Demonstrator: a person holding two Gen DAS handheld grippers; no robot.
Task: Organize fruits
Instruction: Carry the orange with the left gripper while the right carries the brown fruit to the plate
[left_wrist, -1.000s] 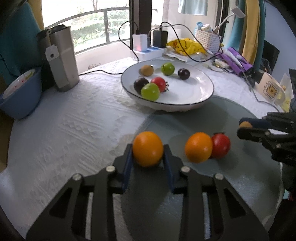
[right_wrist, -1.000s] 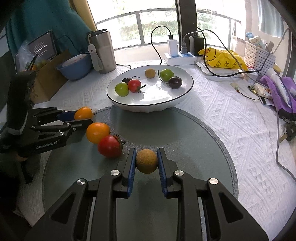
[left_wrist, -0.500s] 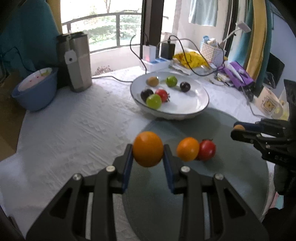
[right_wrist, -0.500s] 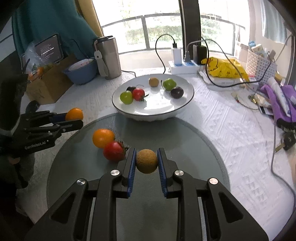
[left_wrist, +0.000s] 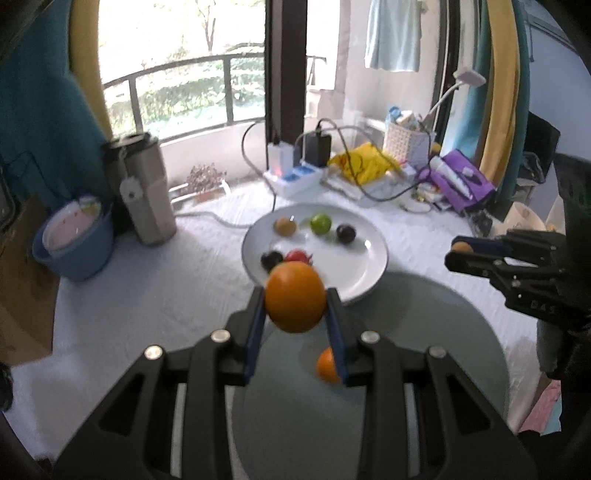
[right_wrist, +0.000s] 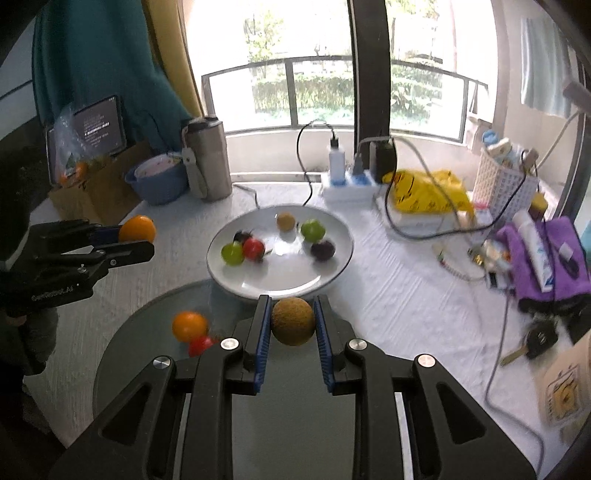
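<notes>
An orange (left_wrist: 295, 296) sits clamped between the blue pads of the left hand-held gripper (left_wrist: 295, 314), held in the air above the near edge of the white plate (left_wrist: 373, 254); in the right wrist view the same orange (right_wrist: 137, 229) shows at the tip of that gripper, off to the left of the plate and clear of the bench. The right hand-held gripper (right_wrist: 292, 325) is closed on a round brown fruit (right_wrist: 293, 321), held just before the plate's near rim (right_wrist: 332, 273). On the plate lie a brown fruit (right_wrist: 286, 221), a green fruit (right_wrist: 313, 230), a dark plum-like fruit (right_wrist: 323, 250), a red tomato (right_wrist: 253, 248), a second green fruit (right_wrist: 232, 253) and another dark fruit (right_wrist: 242, 235) touching the tomato. On the round grey glass mat (right_wrist: 147, 332) in front of the plate, a second orange (right_wrist: 189, 326) and a second red tomato (right_wrist: 201, 345) lie touching each other. The bench (right_wrist: 388, 295) is covered with a white textured cloth. Behind the plate stand a white power strip (right_wrist: 349, 184) with chargers plugged in, a steel flask (right_wrist: 208, 162) and a blue bowl (right_wrist: 159, 181) to the left, and a yellow bag (right_wrist: 428, 192), a white basket (right_wrist: 506, 184) and a purple cloth (right_wrist: 554, 254) to the right.
</notes>
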